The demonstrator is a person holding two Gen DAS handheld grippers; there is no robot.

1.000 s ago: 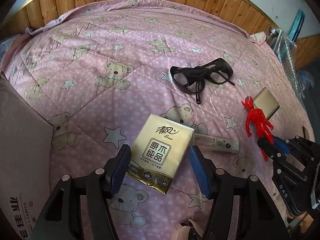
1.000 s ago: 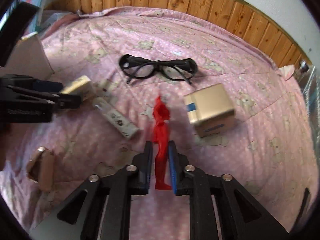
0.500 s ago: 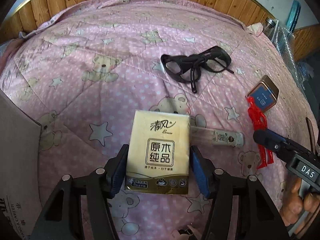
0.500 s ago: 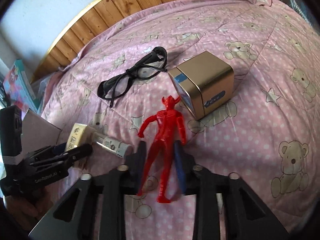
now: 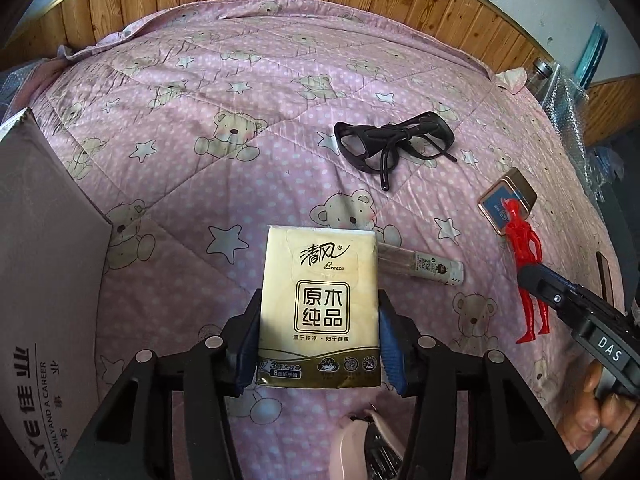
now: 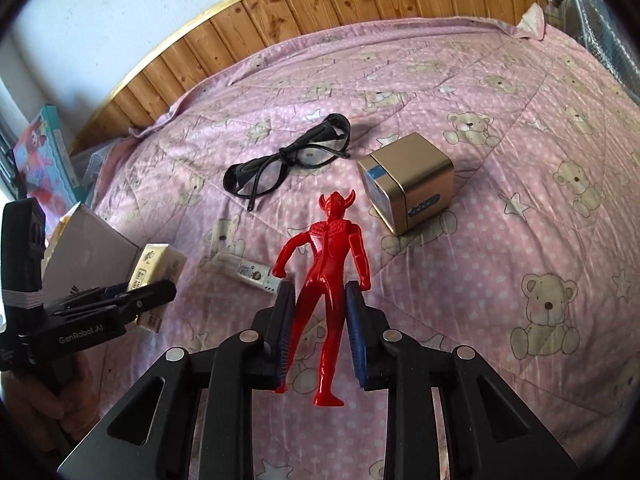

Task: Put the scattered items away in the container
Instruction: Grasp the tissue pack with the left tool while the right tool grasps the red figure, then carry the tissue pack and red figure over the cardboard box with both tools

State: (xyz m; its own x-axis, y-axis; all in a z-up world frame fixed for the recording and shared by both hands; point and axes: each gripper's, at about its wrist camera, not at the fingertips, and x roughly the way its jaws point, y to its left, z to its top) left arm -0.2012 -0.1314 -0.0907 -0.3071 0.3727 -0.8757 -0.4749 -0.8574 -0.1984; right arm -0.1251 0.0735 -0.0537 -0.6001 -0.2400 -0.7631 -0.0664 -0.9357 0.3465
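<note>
Left gripper (image 5: 319, 330) is clamped on the tissue pack (image 5: 319, 304), pads pressed to both its long sides, pack lifted off the quilt (image 5: 248, 92). Right gripper (image 6: 317, 326) has the red figure (image 6: 326, 280) pinched at the legs, head pointing away.

The box (image 5: 44, 280) sits right at the left edge of the left view, just beside that gripper. Only its outer wall shows, so can't tell what's in it. The right view catches just a corner of it (image 6: 86, 248) behind the other gripper.

Past the pack, a small tube (image 5: 420, 266) lies on the quilt, near end hidden behind the pack. Further out: a gold tin (image 6: 406, 188) on its side, then black glasses (image 6: 286, 160), arms folded.

Only the left view shows something pink (image 5: 352, 452) at the bottom edge, too cut off to identify. Only the right view shows a colourful book (image 6: 44, 156) off the bed's far left.
</note>
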